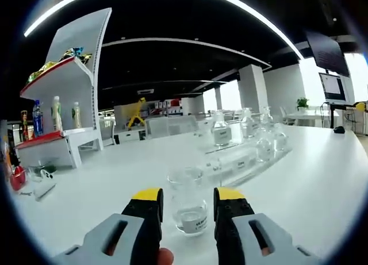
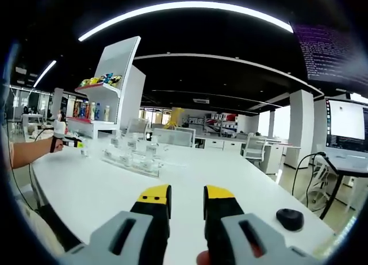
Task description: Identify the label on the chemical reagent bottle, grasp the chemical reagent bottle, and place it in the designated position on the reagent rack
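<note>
A small clear glass reagent bottle (image 1: 188, 206) with a white label stands on the white table (image 1: 322, 179), close in the left gripper view. My left gripper (image 1: 188, 197) is open, its yellow-tipped jaws on either side of the bottle with narrow gaps. Beyond it lies a clear reagent rack (image 1: 247, 160) holding several labelled glass bottles (image 1: 221, 133). In the right gripper view my right gripper (image 2: 187, 203) is open over bare table with nothing between its jaws. Far to the left there, the rack (image 2: 131, 158) and the left gripper (image 2: 57, 143) in a person's hand are visible.
A white display shelf (image 1: 66, 98) with drink bottles and snacks stands at the table's left end. A black mouse (image 2: 289, 219) lies near the right gripper. Monitors (image 2: 348, 124) stand to the right, and desks and chairs fill the room behind.
</note>
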`<state>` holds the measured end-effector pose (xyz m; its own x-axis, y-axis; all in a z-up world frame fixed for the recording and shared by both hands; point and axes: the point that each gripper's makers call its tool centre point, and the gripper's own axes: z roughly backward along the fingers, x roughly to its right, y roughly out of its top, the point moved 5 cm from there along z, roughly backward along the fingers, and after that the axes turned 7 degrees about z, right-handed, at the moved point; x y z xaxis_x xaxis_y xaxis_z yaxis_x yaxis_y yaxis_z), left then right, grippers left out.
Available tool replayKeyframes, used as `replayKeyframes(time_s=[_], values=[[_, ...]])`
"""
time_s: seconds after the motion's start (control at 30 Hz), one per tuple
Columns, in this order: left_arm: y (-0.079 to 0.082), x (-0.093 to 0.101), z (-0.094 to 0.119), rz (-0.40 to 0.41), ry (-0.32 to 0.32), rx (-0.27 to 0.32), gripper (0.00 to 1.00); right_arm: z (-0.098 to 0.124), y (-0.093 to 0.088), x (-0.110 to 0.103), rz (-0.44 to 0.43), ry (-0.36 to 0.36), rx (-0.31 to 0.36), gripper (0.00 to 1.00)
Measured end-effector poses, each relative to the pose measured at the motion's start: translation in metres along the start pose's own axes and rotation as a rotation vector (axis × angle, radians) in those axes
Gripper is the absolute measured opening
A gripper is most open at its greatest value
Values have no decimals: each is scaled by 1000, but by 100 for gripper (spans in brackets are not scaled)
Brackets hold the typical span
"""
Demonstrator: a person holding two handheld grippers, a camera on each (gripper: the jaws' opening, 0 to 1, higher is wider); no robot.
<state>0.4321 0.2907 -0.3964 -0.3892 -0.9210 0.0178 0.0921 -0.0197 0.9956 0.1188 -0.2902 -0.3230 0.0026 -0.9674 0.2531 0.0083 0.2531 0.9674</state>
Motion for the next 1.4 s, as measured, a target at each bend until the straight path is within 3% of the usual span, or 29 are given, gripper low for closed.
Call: replayKeyframes(time_s=[1.4], values=[[-3,-2,-12,38,27,12,26,2,6,6,-9,-24,17,22]])
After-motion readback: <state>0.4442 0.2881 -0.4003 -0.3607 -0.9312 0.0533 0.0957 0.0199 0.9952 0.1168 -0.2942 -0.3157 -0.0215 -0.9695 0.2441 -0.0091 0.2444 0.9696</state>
